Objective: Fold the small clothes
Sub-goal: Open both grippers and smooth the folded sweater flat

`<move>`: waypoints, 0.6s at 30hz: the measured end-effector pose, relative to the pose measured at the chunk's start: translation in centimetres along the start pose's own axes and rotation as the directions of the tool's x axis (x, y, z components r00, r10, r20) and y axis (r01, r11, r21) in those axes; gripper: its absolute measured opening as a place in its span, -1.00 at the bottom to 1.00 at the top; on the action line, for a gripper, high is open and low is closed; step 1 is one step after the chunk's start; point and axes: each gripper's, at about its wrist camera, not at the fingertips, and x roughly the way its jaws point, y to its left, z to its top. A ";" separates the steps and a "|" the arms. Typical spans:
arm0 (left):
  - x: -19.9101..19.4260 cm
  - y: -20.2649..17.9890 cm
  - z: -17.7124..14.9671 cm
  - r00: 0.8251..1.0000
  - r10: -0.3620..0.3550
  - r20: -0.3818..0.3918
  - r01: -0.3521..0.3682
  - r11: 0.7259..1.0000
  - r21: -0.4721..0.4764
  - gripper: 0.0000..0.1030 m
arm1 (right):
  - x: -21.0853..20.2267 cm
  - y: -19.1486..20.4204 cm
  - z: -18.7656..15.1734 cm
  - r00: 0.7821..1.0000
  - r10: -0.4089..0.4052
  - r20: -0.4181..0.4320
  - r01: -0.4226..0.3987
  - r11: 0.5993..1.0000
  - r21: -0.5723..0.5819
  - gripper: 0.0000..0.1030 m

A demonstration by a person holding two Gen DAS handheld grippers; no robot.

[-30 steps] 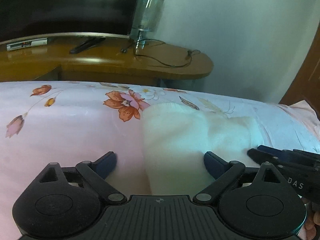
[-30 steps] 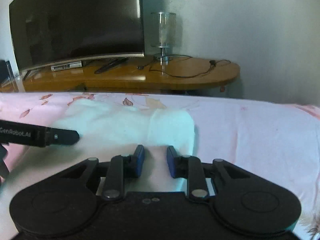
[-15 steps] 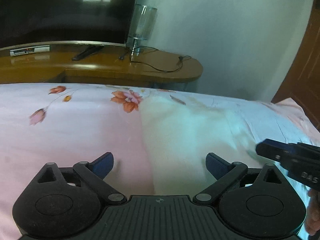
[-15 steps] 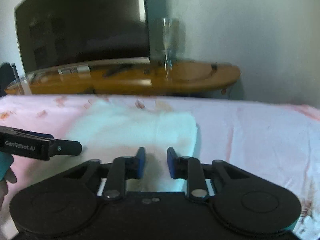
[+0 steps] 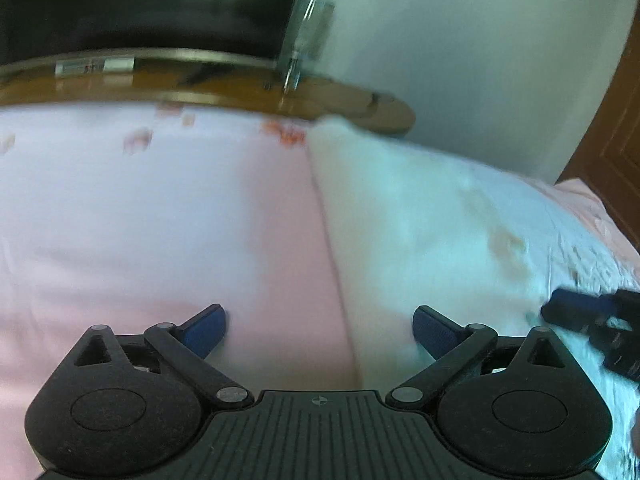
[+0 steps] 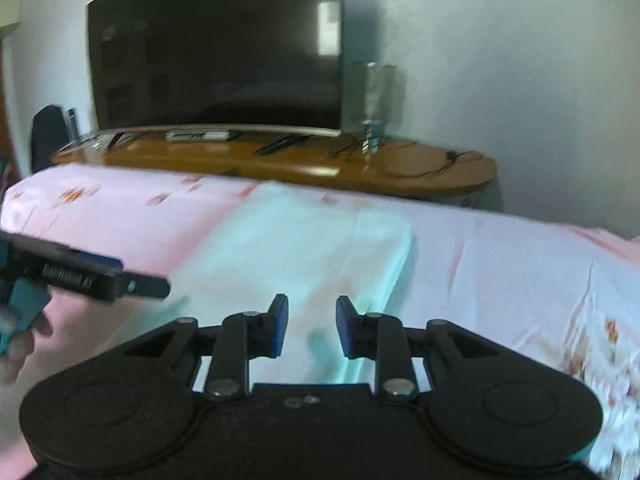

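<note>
On bed, left wrist view: pink flowered sheet, blurred. White cloth spread flat on right half of bed, its left edge running from far edge of bed down toward camera. Left gripper low over sheet, jaws wide apart, nothing between them; cloth's left edge passing under the gap. Blue pads clear of fabric as far as visible. Right gripper poking in from right edge of frame, over near right part of cloth; jaw state not readable from here. Beyond far edge of bed: wooden TV stand, dark TV, glass lamp, all smeared.

Over near edge of bed, right wrist view: right gripper above near right part of cloth, jaws part open and opening, no fabric pinched between them. Cloth's right edge just right of the gripper, bare pink sheet beyond. Left gripper coming in from left edge of frame, tip at cloth's near left edge, teal handle in a hand. Contact with cloth: can't tell. Behind bed: TV stand, TV, lamp, remote on stand.
</note>
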 end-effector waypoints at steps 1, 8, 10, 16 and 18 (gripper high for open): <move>0.0 -0.6 -0.5 1.000 0.027 0.017 -0.028 0.998 0.060 0.94 | 0.3 0.3 -1.0 0.999 -0.007 -0.033 0.006 1.000 -0.010 -0.47; -1.8 -1.0 -1.3 0.999 0.034 0.004 -0.034 0.997 0.062 0.94 | 1.1 -1.7 -2.3 0.992 -0.114 -0.057 0.120 0.987 0.105 -0.32; -1.9 -1.2 -2.3 0.999 0.049 0.017 -0.051 0.993 0.103 0.94 | -0.3 -1.6 -2.7 0.998 -0.056 -0.015 0.057 0.986 0.154 -0.35; -2.0 -1.8 -2.2 0.997 0.079 -0.002 -0.078 0.991 0.105 0.94 | 1.0 -2.0 -5.0 0.998 -0.014 -0.058 0.026 0.975 0.219 -0.30; -2.1 -1.9 -2.4 0.997 0.081 0.003 -0.081 0.991 0.105 0.94 | 0.9 -2.3 -4.7 0.998 0.003 -0.068 0.015 0.965 0.262 -0.33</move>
